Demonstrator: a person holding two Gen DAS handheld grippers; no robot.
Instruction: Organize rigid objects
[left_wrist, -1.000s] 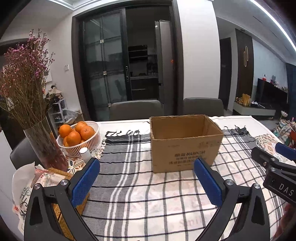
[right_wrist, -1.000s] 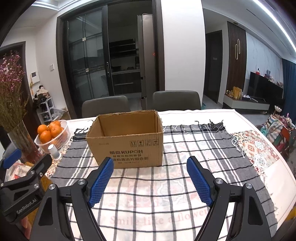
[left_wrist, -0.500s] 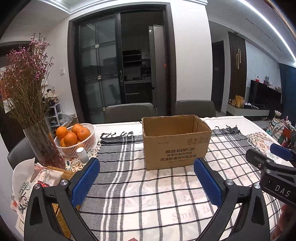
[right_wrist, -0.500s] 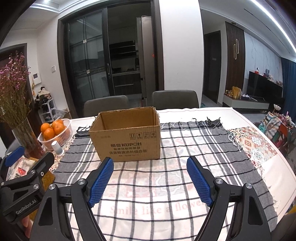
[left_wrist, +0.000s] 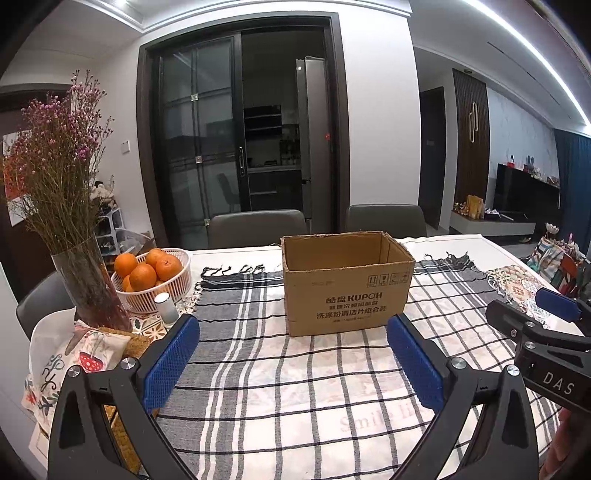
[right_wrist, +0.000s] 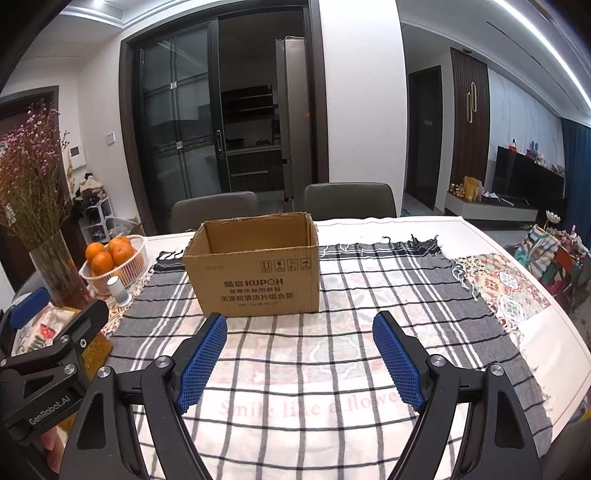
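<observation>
Checked cloth (left_wrist: 280, 373) carries an open-topped cardboard box (left_wrist: 347, 288); both tongs gape.

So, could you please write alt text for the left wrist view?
An open cardboard box stands on a checked tablecloth, beyond the open left gripper. At left are a basket of oranges and a vase of dried flowers; the right gripper shows at right.

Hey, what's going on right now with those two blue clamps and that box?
Left gripper open, empty. Right gripper open, empty. Cardboard box upright on the checked tablecloth, top open, untouched. Nothing between grippers and box.
</observation>
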